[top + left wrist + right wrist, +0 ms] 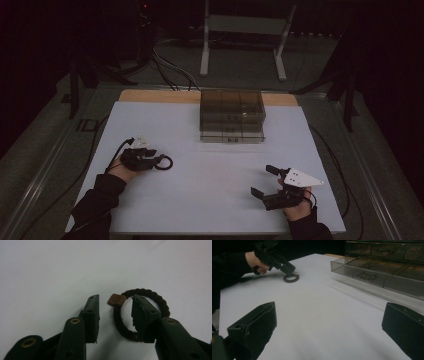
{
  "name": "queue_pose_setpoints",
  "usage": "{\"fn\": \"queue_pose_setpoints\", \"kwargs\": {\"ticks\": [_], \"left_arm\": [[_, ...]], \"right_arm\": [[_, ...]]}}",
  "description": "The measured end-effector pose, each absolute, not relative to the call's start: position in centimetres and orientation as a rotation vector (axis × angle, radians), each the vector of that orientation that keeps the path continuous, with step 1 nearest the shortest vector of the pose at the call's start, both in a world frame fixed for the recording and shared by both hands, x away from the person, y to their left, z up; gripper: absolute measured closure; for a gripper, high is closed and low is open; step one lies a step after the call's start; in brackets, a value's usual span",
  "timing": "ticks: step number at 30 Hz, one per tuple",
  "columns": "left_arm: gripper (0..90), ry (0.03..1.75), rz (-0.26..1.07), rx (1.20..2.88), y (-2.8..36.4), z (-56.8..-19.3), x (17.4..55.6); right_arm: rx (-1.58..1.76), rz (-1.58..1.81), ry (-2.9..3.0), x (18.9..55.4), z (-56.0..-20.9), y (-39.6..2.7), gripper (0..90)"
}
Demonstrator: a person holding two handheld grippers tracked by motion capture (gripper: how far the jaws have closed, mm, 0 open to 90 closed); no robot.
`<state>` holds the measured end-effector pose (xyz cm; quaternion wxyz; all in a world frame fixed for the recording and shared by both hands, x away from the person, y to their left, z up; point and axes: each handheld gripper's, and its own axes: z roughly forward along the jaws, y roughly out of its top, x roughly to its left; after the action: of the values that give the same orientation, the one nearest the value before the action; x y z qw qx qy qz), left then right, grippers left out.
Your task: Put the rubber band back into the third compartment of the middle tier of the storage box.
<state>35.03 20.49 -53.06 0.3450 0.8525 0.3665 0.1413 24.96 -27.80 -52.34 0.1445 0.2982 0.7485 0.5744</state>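
Brown hair band [140, 315] lies flat on our white table [200, 200]. Our left gripper [115, 315] has one jaw inside its ring, not squeezing yet. Our right gripper [266, 181] waits wide open, far away.

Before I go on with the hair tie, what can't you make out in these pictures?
- Hair tie: its near part sits behind the left gripper's jaw, left gripper view.
- Whether the pads touch it: not clear.
- Drawer box contents: too dark, high view.
- Box's right end: cut off, right gripper view.
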Motion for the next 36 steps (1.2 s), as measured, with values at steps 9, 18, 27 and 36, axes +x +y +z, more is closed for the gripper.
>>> {"fn": "queue_pose_setpoints", "kwargs": {"ticks": [9,18,27,36], "left_arm": [[78.7,0.962,0.363,2.239,20.3,-53.3,35.4],[86.4,0.938,0.381,2.269,19.9,-53.3,35.2],[88.3,0.959,0.413,2.24,19.8,-53.2,35.1],[88.6,0.967,0.415,2.192,20.2,-52.2,34.9]], "right_arm": [[0.858,1.649,2.149,25.0,-52.3,-27.8,0.0],[0.853,1.639,2.161,25.0,-52.4,-27.7,0.0],[0.861,1.641,2.163,25.0,-52.4,-27.7,0.0],[0.87,1.64,2.158,25.0,-52.4,-27.8,0.0]]}}
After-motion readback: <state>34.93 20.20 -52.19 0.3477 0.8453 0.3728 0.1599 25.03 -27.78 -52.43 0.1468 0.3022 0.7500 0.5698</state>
